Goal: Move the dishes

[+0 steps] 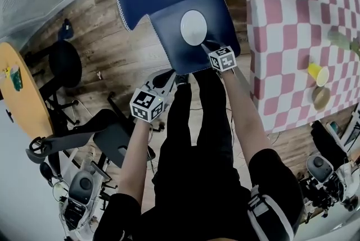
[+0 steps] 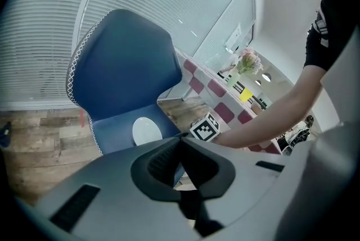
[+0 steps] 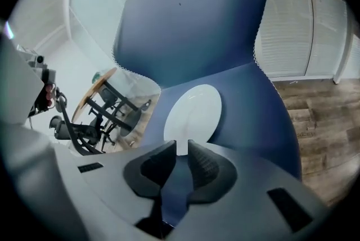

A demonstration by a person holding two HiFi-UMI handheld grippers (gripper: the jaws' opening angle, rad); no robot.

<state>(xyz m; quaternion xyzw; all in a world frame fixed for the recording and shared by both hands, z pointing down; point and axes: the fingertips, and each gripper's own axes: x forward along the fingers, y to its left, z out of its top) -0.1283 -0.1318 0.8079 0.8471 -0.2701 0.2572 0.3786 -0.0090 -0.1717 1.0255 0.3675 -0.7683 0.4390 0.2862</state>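
right gripper is hovering nearer, jaws slightly apart and empty, plate rim sitting at 12 o'clock; left gripper is sitting shut

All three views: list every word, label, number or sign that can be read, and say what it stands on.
No words or numbers can be read in any view.
Left marker cube: a black-and-white square pattern only, no letters.
Right marker cube: the same kind of pattern, no letters.
Yellow cup: too small to tell whether it bears print.
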